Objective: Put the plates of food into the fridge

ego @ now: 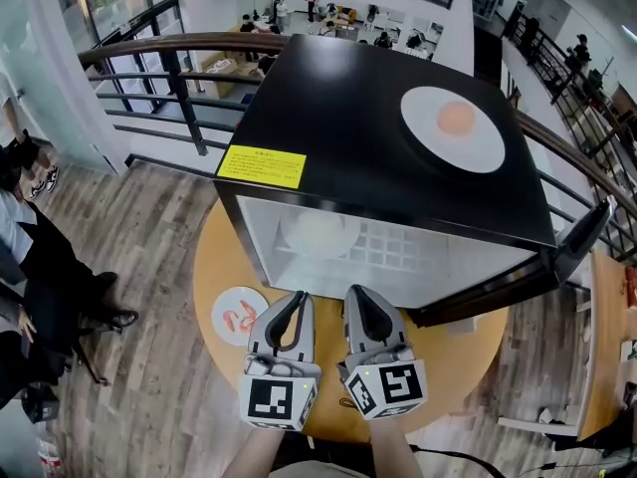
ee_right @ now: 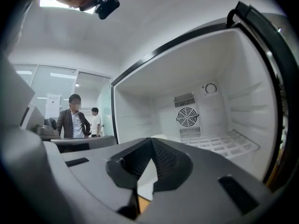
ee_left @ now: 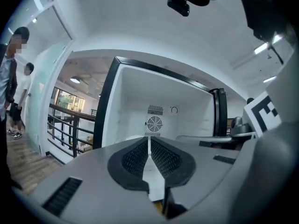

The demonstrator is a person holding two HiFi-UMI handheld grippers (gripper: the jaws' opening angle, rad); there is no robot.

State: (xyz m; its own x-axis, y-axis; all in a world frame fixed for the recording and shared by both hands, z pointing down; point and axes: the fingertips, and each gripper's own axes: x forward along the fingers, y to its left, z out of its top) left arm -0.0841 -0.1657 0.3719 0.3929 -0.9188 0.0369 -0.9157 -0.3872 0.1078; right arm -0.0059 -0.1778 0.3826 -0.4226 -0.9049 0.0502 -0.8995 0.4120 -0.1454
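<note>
three plates are in view. one plate with pink food [ego: 238,316] sits on the bench [ego: 214,257] just in front of the fridge [ego: 358,118], by its left front corner. a second plate with an orange piece [ego: 455,127] lies on top of the fridge, toward its right side. a third, a white plate [ego: 317,235], is already inside the fridge on the left part of the wire shelf [ego: 393,247]. by that count the task looks about a third done.

the left hand-held gripper [ego: 297,300] and the right hand-held gripper [ego: 355,293] hang side by side in front of the fridge opening. both have their pads drawn together and nothing between them. the fridge door [ego: 562,257] stands swung out on the fridge's right.

the likely step in hand is fetching the next plate, and the one on the bench is nearest the left hand-held gripper. to do it well:
- spread the jaws first and come in low.
- pinch the rim rather than the food.
- keep the plate flat on the way up.
- set it on the free right part of the shelf, so it does not knock the plate already inside the fridge.
- a second grip on the far rim would steady it.
</note>
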